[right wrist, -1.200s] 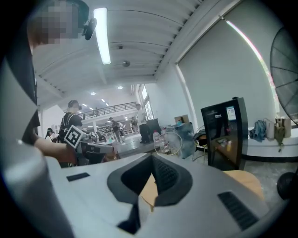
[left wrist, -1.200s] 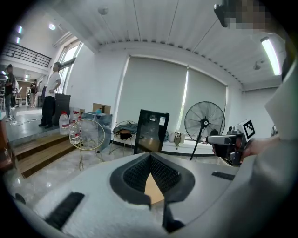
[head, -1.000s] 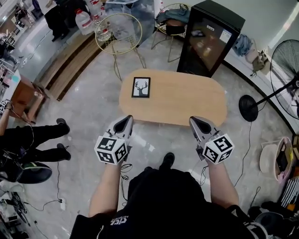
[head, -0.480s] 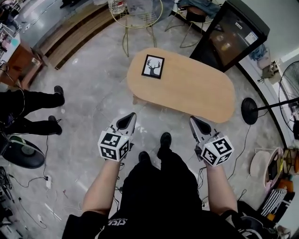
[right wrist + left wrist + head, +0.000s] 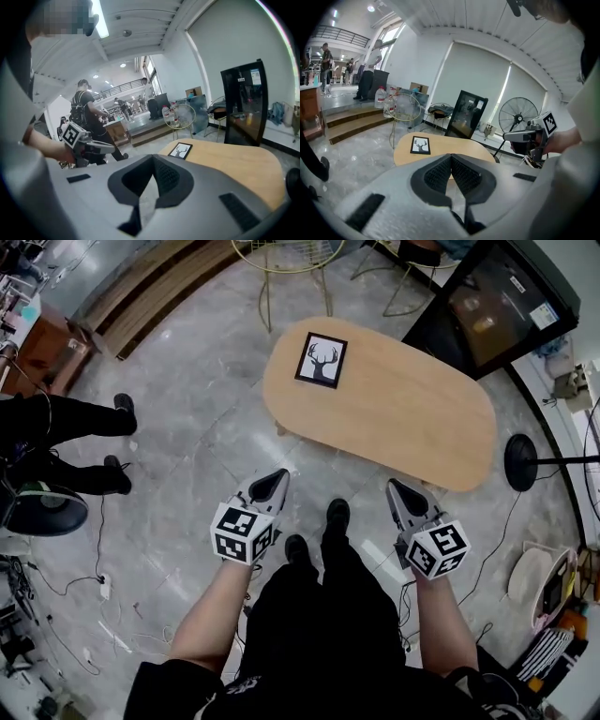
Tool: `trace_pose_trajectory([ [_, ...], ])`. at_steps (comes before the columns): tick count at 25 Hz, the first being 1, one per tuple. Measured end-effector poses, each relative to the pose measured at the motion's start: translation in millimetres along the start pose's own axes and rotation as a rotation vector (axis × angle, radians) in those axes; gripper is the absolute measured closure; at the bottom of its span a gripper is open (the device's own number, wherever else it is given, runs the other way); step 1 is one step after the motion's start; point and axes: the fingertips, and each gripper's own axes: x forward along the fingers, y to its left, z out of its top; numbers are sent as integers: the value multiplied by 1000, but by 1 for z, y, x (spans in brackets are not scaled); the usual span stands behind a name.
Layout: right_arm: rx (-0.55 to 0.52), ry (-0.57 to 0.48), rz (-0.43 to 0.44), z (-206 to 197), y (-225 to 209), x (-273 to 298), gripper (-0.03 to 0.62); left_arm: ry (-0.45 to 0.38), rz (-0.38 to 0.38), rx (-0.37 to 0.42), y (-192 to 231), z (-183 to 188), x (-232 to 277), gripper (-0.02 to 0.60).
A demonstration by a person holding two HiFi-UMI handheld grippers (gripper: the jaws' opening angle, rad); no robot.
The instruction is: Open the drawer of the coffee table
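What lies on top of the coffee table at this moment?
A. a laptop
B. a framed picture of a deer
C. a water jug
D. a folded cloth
B: the head view shows a black-framed deer picture lying flat near the far left end of the coffee table, on its wooden top.

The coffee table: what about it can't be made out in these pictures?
Head view: only the top of the coffee table shows; any drawer front below is hidden under it.
Left gripper view: the left gripper itself covers most of the table's near side.
Right gripper view: the right gripper itself covers it too.
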Motion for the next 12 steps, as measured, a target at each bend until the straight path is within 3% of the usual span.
trace_pose_trajectory([
  [6, 82, 37, 47, -27, -62, 40, 588, 115, 79, 7, 20, -17, 56, 572],
  [12, 114, 42, 128, -49, -94, 91, 588, 146, 135, -10, 43, -20, 96, 572],
])
